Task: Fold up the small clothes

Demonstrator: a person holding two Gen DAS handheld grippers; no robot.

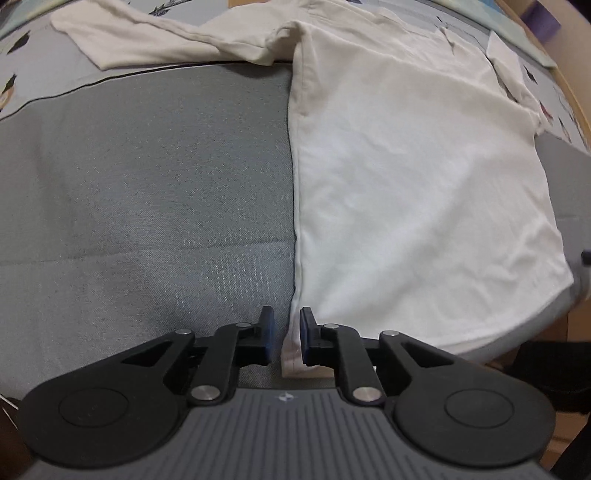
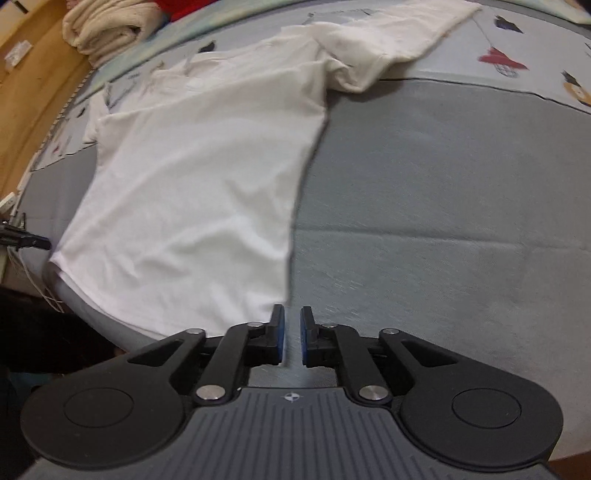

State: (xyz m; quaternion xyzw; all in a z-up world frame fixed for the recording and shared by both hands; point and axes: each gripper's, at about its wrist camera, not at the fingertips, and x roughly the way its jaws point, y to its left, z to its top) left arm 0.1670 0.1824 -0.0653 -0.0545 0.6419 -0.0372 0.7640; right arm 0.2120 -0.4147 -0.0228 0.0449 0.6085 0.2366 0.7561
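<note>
A white T-shirt [image 1: 406, 184] lies flat on a grey bed cover [image 1: 147, 184], hem toward me, one sleeve [image 1: 147, 37] spread out at the far left. My left gripper [image 1: 286, 339] is at the shirt's near left hem corner [image 1: 291, 354], which lies between the slightly parted jaws. In the right wrist view the same shirt [image 2: 192, 203] lies to the left, its sleeve [image 2: 388, 37] at the far right. My right gripper [image 2: 292, 338] sits at the near right hem corner, jaws narrowly parted with grey cover showing between them.
A printed sheet [image 2: 517, 44] covers the far part of the bed. Folded cream towels [image 2: 107, 29] and a wooden frame [image 2: 33, 92] are at the far left of the right wrist view. The other gripper's tip [image 2: 26, 240] shows by the shirt's left corner.
</note>
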